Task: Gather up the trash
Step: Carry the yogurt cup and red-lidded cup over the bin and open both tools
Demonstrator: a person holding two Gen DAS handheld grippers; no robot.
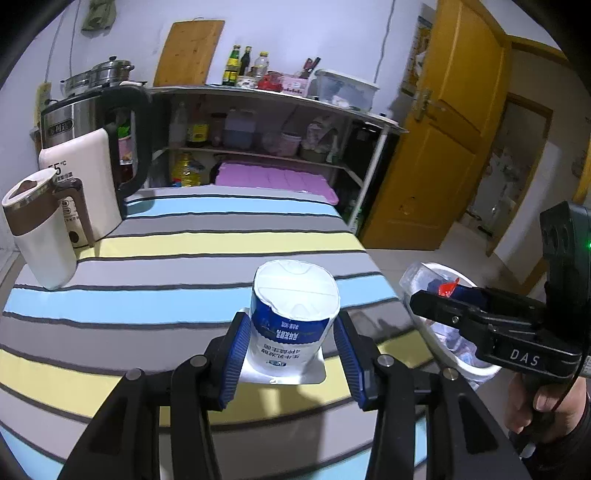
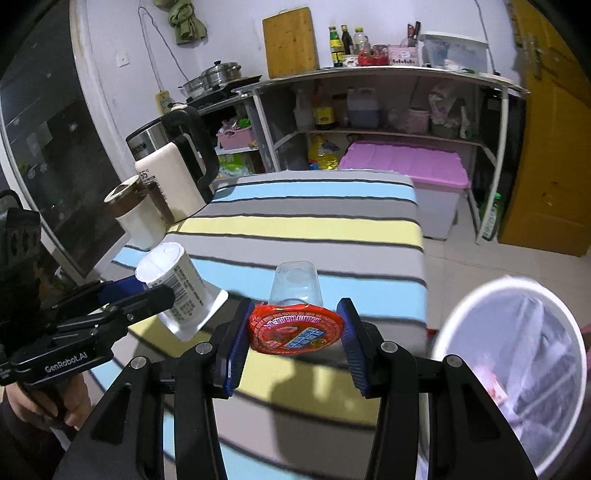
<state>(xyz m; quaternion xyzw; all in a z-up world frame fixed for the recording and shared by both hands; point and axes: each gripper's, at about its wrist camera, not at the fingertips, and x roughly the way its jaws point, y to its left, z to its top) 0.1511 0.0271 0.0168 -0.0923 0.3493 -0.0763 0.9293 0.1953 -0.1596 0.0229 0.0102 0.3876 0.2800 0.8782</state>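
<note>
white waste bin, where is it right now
The round white waste bin stands on the floor off the striped table's right edge, lower right in the right wrist view, beside the right gripper.

you face a pale lilac wall [image 2: 229, 33] with a wooden cutting board [image 2: 290, 42] leaning on it above a metal shelf rack [image 2: 369, 72] full of bottles and tubs. a pink-lidded storage box [image 2: 406, 162] sits under the rack. to your right stands a yellow door [image 1: 443, 147], and the floor [image 2: 480, 258] is light tile. a striped cloth covers the desk [image 1: 184, 258].
</note>
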